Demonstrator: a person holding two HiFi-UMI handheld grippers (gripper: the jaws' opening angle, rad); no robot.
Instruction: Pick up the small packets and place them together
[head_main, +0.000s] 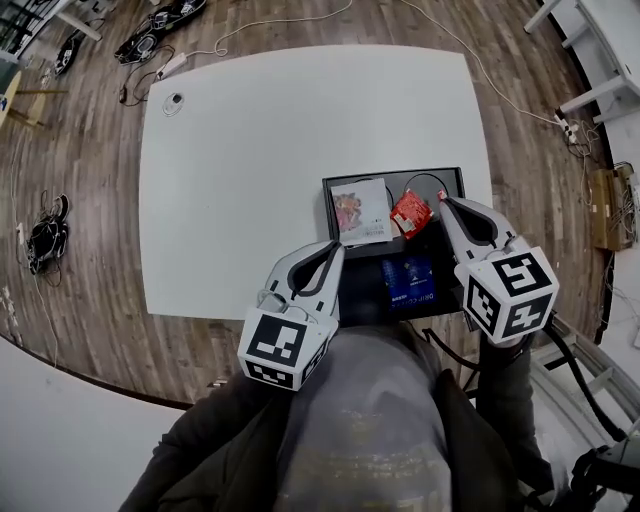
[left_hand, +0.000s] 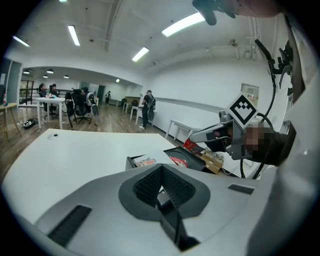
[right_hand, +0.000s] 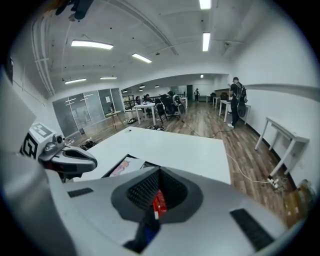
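My left gripper (head_main: 335, 247), jaws together, hangs at tray's (head_main: 362, 280) left edge; right gripper (head_main: 444, 199), jaws together, beside red packet (head_main: 410, 213) in tray.

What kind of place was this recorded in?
Probably an open-plan office or lab: big white table on wood-plank floor, ceiling strip lights, people at desks with black office chairs further back.

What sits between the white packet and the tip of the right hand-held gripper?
The red packet lies between the white packet and the right hand-held gripper, all over the black tray. The head view shows this.
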